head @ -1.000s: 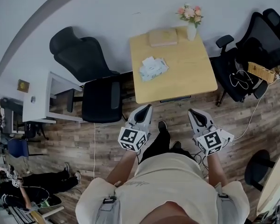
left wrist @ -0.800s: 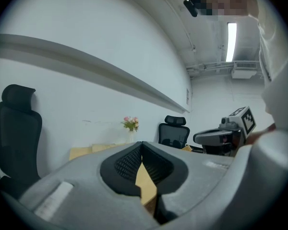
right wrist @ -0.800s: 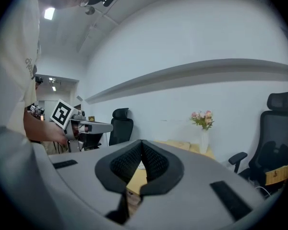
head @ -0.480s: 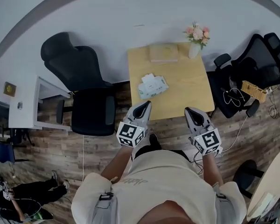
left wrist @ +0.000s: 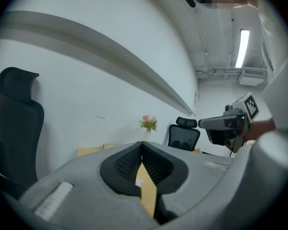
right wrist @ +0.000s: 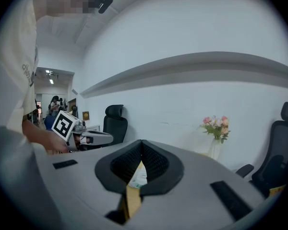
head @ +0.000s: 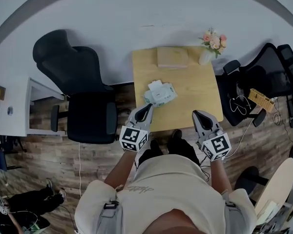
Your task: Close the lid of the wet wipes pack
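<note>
1. The left tongs (head: 147,107) and right tongs (head: 198,114) are both pressed shut at the tips, with nothing between the pads. Each is held at the near edge of the desk (head: 198,99).
2. Change noted: a second ago both tongs were well short of the desk's near edge. The person has since walked up, and the left tip now lies just short of the pack. Judgement: the approach is nearly complete, there is no contact, and the lid is not yet closed.
3. The wet wipes pack (head: 161,94) lies on the desk's left half, towards its left edge. A white flap at its far end looks raised, so it is presumably open.
4. Count on the desk:
   - one pack
   - one flat tan box (head: 172,56) at the far edge
   - one vase of flowers (head: 210,47) at the far right corner
5. Count off the desk:
   - two tongs
   - one black chair (head: 80,82) to the left
   - dark seating to the right, number unclear
</note>
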Available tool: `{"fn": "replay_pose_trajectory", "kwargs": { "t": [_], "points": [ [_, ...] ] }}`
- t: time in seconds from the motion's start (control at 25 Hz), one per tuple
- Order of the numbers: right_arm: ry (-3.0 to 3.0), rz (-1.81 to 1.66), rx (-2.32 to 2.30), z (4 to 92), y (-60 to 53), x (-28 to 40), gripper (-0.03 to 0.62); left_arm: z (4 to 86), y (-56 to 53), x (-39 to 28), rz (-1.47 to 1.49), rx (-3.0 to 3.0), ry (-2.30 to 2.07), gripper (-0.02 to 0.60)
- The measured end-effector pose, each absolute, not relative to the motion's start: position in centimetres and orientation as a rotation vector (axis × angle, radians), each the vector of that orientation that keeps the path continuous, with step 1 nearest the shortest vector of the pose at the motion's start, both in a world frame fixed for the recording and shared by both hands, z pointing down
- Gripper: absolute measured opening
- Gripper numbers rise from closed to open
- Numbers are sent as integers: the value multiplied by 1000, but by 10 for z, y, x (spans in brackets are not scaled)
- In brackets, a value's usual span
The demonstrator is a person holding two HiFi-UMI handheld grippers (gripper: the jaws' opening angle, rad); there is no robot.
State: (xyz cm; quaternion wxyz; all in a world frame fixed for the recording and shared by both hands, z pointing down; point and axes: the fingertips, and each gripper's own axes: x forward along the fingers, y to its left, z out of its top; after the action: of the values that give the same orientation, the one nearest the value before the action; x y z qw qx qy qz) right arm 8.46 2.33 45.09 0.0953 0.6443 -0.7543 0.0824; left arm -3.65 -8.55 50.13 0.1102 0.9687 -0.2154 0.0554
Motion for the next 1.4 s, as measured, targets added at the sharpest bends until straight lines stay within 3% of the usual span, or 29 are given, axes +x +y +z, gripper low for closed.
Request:
{"fn": "replay_pose_trajectory", "kwargs": {
  "t": [0.48, 1.0, 1.4],
  "points": [
    [-2384, 270, 1750, 467, -55, 103, 2, 509, -131, -39, 217, 2781, -848, 17],
    [-2550, 281, 1468, 496, -154, 162, 3, 503, -193, 23, 293, 2703, -1070, 17],
    [-2559, 338, 1342, 541, -197, 168, 3, 534, -208, 39, 346, 2613, -1132, 17]
  ]
}}
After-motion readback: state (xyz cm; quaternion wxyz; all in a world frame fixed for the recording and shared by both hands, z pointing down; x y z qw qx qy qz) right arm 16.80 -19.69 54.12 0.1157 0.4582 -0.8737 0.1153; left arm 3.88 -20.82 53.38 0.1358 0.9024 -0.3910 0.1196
